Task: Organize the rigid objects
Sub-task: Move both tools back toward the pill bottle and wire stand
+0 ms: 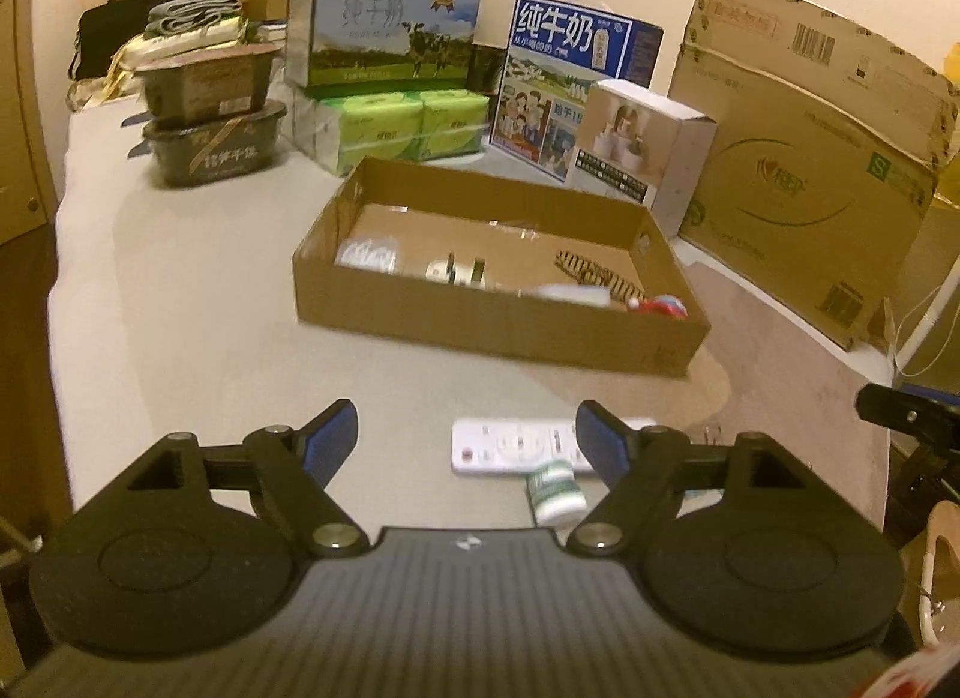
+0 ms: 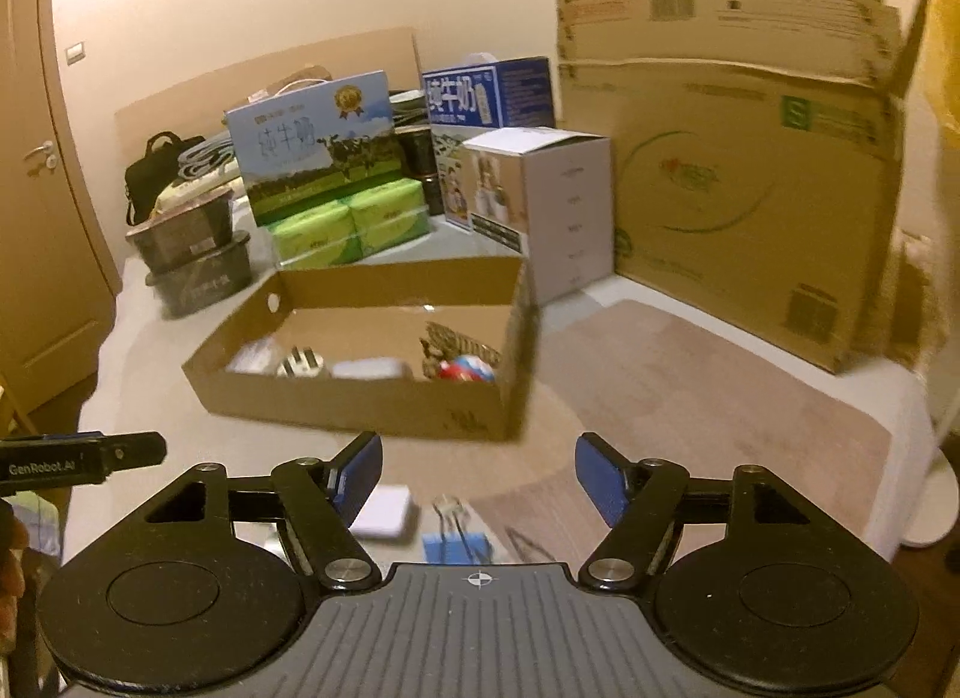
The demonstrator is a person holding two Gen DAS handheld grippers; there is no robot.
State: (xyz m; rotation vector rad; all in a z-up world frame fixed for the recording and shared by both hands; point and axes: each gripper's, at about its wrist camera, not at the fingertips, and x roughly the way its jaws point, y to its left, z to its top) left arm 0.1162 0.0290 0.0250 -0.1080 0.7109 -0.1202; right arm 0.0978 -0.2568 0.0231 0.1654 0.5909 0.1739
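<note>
A shallow open cardboard box [image 1: 498, 326] [image 2: 360, 398] lies on the table and holds several small items, among them a striped piece [image 1: 591, 272] and a red and blue ball [image 2: 465, 369]. My left gripper [image 1: 468, 440] is open and empty, above a white power strip [image 1: 510, 449] and a small green and white bottle [image 1: 555, 494] lying on its side. My right gripper [image 2: 477, 473] is open and empty; under it lie a white block [image 2: 387, 512] and a blue binder clip [image 2: 453, 545].
Milk cartons [image 1: 384, 26], green tissue packs [image 1: 396, 128], dark food tubs [image 1: 210, 116], a white box [image 1: 645, 146] and a large cardboard carton [image 1: 804, 170] stand along the back. A brown mat [image 2: 690, 416] covers the table's right part. The left gripper's tip [image 2: 84, 458] shows at the left of the right wrist view.
</note>
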